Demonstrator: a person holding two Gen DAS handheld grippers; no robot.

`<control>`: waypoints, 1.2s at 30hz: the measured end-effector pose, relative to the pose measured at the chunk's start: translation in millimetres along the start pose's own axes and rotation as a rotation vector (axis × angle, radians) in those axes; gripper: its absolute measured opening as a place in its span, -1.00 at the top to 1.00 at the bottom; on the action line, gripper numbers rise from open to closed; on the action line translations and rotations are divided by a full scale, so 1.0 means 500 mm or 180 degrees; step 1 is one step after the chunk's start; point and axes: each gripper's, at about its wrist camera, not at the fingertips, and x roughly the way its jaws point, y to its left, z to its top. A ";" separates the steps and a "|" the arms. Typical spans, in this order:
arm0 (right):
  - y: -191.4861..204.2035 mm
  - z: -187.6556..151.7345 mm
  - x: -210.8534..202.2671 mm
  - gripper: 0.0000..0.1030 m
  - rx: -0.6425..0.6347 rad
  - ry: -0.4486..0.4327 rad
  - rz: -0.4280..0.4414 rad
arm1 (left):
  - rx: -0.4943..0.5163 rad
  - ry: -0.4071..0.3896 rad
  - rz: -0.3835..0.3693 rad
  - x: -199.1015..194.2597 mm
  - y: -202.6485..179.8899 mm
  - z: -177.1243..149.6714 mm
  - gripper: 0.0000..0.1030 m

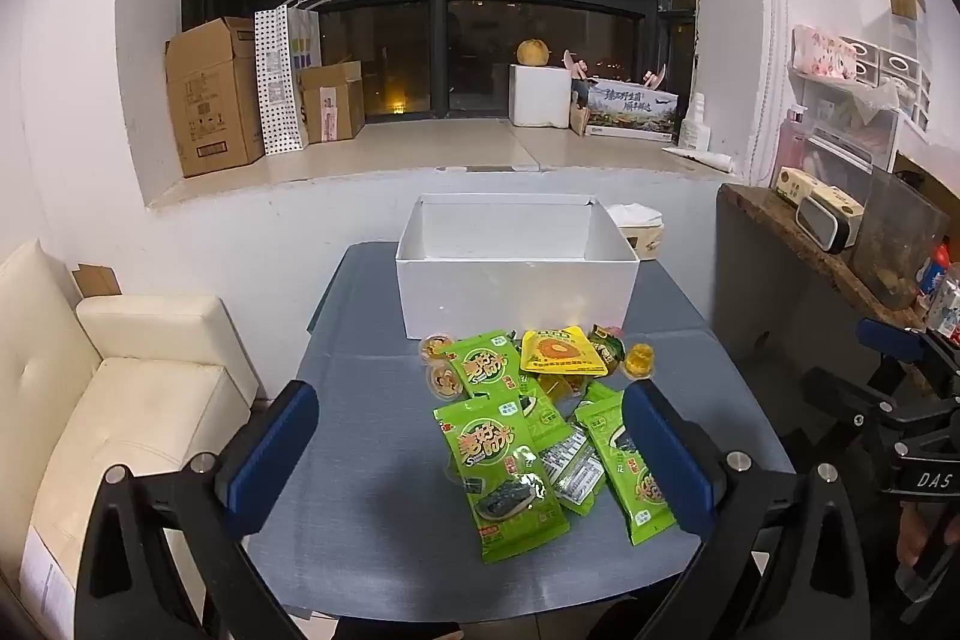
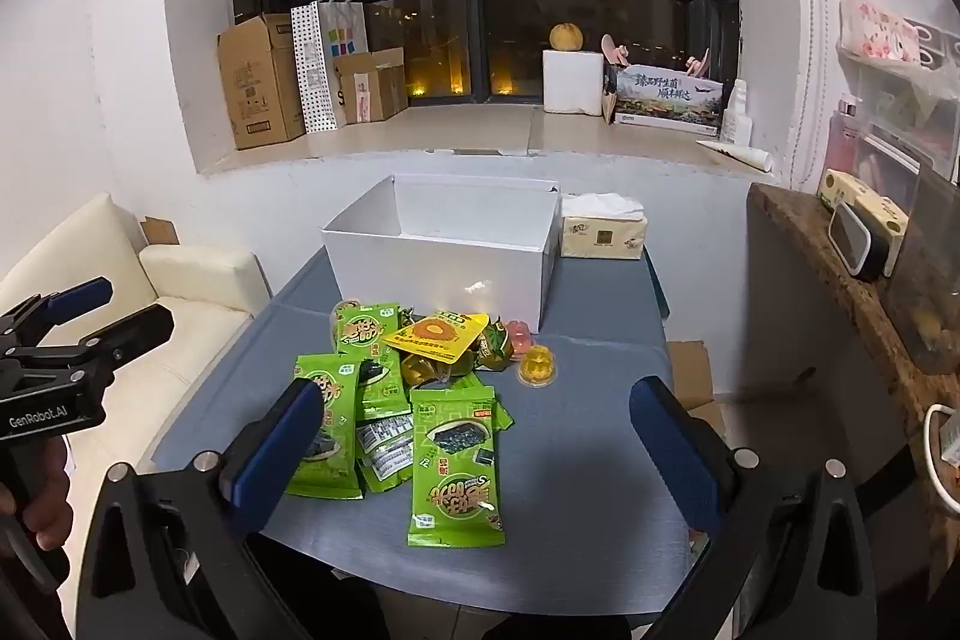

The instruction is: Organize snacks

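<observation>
A heap of snacks lies on the grey-blue table: several green seaweed packets, a yellow pouch and small jelly cups. Behind them stands an open white box, nothing visible inside. My left gripper hovers open over the near packets, nothing between its blue pads. My right gripper is open too, above the packets. Each gripper also shows at the edge of the other's view, the right gripper and the left gripper.
A tissue pack sits right of the box. A cream sofa stands left of the table, a dark cabinet with a wooden top right. Cardboard boxes and a paper bag line the window sill.
</observation>
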 end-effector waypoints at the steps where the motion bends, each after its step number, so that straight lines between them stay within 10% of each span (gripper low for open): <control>1: -0.001 0.000 0.000 -1.00 0.0003 -0.0002 -0.0001 | 0.0002 -0.0006 0.0005 -0.001 -0.003 -0.002 -1.00; 36: -0.013 -0.003 -0.011 -1.00 0.0046 -0.0014 0.0007 | 0.0055 0.0000 0.0013 -0.007 -0.018 -0.002 -1.00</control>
